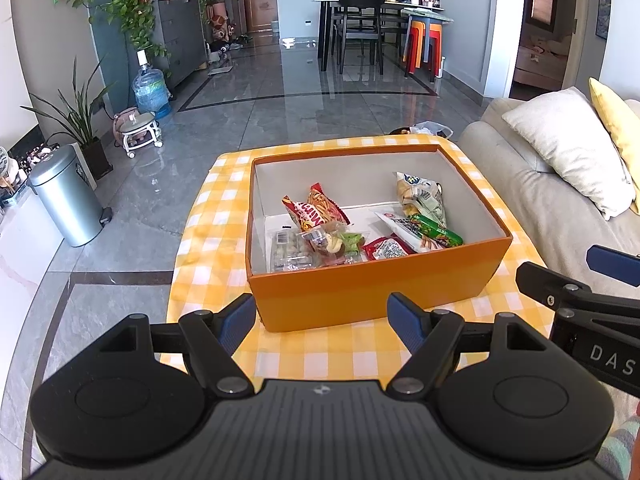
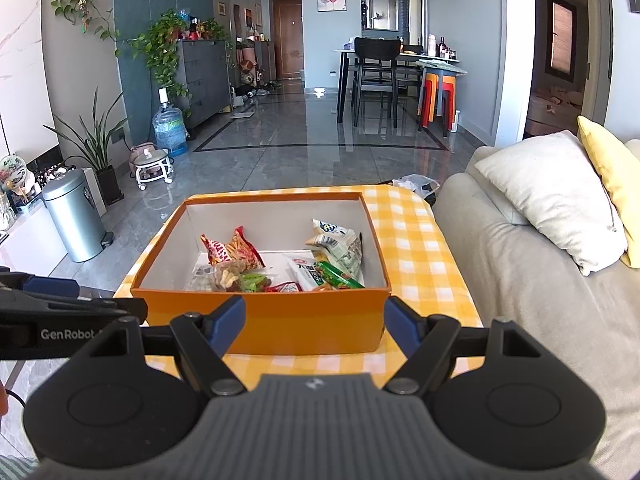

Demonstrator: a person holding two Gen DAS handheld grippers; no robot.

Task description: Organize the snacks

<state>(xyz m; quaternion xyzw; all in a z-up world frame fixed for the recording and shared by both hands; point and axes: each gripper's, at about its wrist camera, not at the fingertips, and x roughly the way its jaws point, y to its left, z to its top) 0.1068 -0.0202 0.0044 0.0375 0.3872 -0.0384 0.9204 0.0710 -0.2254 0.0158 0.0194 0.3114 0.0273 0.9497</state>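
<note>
Where print reads "GenRobot", left gripper, orange box

Assorted snack packets inside open orange box

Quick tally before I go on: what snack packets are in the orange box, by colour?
Inside the orange cardboard box:
Red-and-orange crinkly packets: 1
Clear plastic packets: 2
Small red packets: 1
White-and-green long packets: 1
Pale cream packets: 1
Total: 6
</note>
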